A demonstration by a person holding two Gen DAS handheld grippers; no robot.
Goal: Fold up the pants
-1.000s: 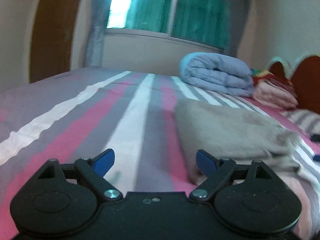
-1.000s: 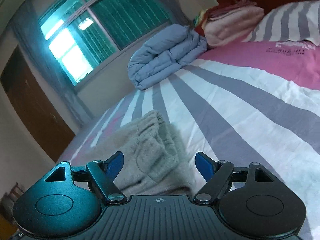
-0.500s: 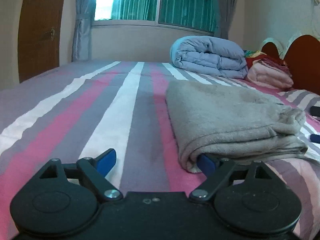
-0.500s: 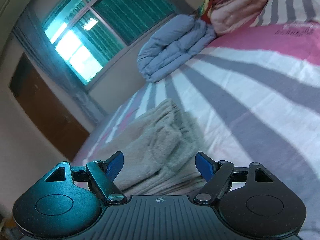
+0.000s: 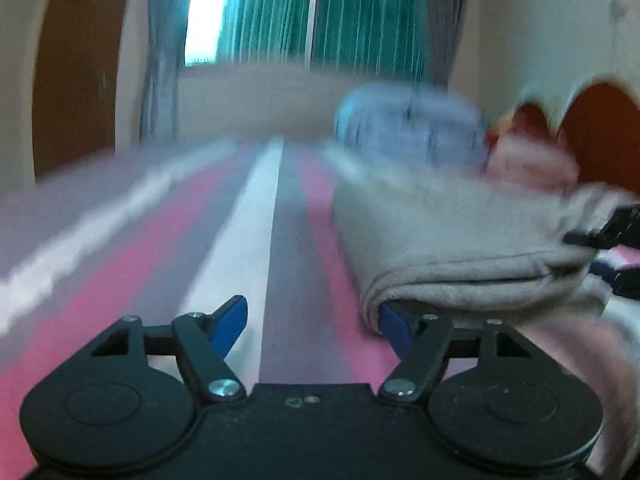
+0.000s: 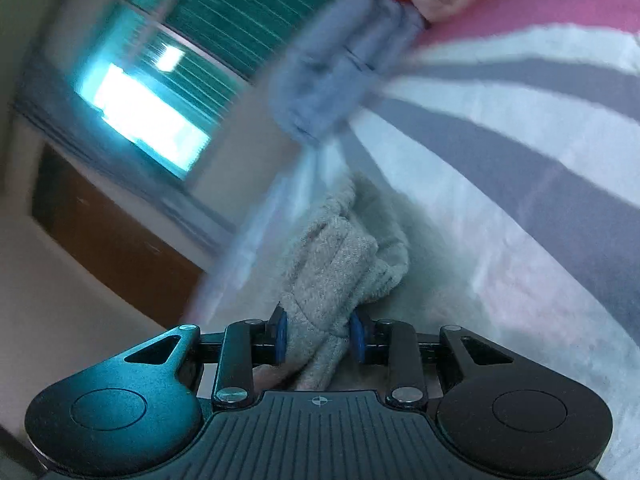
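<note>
- While the left tongs (image 5: 312,322) stand wide open and grip nothing, their right blue finger (image 5: 394,326) is tucked under the near folded edge of the grey pants (image 5: 448,236); the other finger sits over bare sheet, so closing here would likely catch nothing. Better to slide right until the edge lies between both fingers.
- Since the pants lie folded into a thick bundle on the striped bed (image 5: 256,220), right of its white stripe, a deep bite into all layers should stop the lower ones slipping out.
- Where the right tongs (image 6: 320,334) come in, they are closed most of the way on a bunched end of the pants (image 6: 332,276), cloth pressed between both blue pads (image 6: 281,334).
- Because both views are blurred, whether the bundle is lifted off the bed I cannot tell; I judge the step to be a further fold or a carry, which wants both tongs gripping before any lift and then moving level together.
- Keep clear of the rolled blue quilt (image 5: 412,124) farther up the bed.
</note>
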